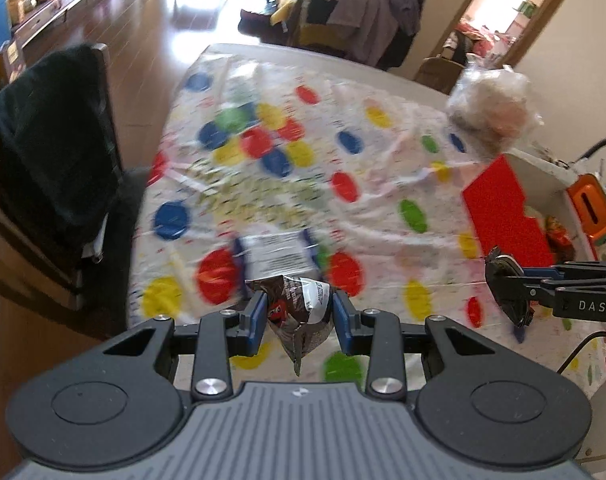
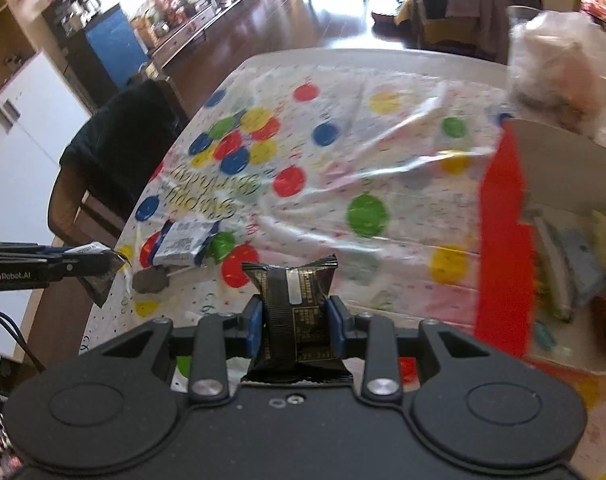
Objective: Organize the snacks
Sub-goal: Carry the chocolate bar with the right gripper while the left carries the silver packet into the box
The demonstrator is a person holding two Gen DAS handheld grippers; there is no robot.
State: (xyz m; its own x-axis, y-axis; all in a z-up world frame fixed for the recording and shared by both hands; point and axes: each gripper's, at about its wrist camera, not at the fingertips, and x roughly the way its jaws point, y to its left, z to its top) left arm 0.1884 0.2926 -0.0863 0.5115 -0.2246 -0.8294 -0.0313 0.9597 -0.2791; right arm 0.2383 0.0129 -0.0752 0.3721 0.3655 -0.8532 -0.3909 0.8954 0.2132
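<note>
My left gripper (image 1: 299, 310) is shut on a brown candy pouch (image 1: 301, 320) with a red figure printed on it, held above the table. It also shows from the side at the left edge of the right wrist view, left gripper (image 2: 103, 270). My right gripper (image 2: 295, 312) is shut on a black snack packet (image 2: 295, 312) with small print on it, lifted off the table. In the left wrist view the black packet (image 1: 507, 290) hangs at the right. A white and blue snack packet (image 1: 277, 250) (image 2: 185, 242) lies on the table. The red-sided box (image 2: 503, 248) (image 1: 503, 216) at the right holds several snacks.
The table wears a white plastic cloth (image 1: 363, 200) with coloured dots. A clear bag of pale round items (image 1: 491, 108) (image 2: 555, 80) stands behind the box. A chair draped in dark cloth (image 1: 51, 144) is at the table's left side. A wooden floor and cluttered furniture lie beyond.
</note>
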